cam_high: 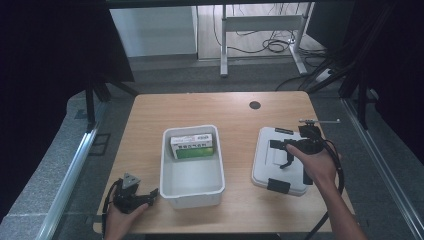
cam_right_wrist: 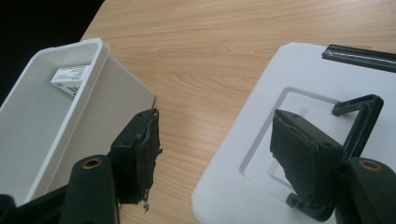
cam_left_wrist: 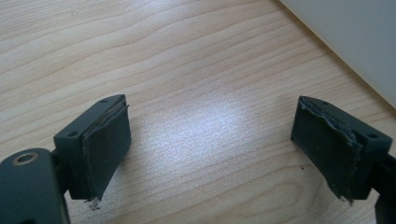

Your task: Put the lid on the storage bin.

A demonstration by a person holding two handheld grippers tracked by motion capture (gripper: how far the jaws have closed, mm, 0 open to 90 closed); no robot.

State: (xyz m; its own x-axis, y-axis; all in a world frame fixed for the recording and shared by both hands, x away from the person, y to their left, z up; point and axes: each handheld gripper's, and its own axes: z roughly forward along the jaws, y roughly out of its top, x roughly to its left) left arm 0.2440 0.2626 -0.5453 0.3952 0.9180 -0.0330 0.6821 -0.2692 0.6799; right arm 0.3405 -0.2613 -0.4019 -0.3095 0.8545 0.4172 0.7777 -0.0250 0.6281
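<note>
A: From the high view, what sits around the white bin (cam_high: 192, 182)?

B: The bin stands in the middle of the wooden table (cam_high: 150, 115). A green and white box (cam_high: 193, 145) lies inside it, against its far wall. To the right of the bin, apart from it, lies a white lid (cam_high: 264, 165) with black clips and a black handle. The right gripper (cam_high: 290, 154) hovers over that lid, held by the person's right hand (cam_high: 316, 165). The left gripper (cam_high: 148, 196) rests near the bin's near-left corner, in the left hand (cam_high: 120, 217).

A: And the left gripper view?

B: The left gripper (cam_left_wrist: 210, 140) has its jaws spread wide with bare table (cam_left_wrist: 187, 60) between them. The bin's white wall (cam_left_wrist: 355, 37) crosses the upper right corner.

A: The right gripper view?

B: The right gripper (cam_right_wrist: 215, 149) also has its jaws spread, nothing pinched. One jaw hangs beside the bin (cam_right_wrist: 70, 121), over the wood; the other is above the lid (cam_right_wrist: 261, 116), close by its black handle (cam_right_wrist: 362, 116). Whether it touches the handle I cannot tell. The box (cam_right_wrist: 70, 77) shows at the bin's far end.
</note>
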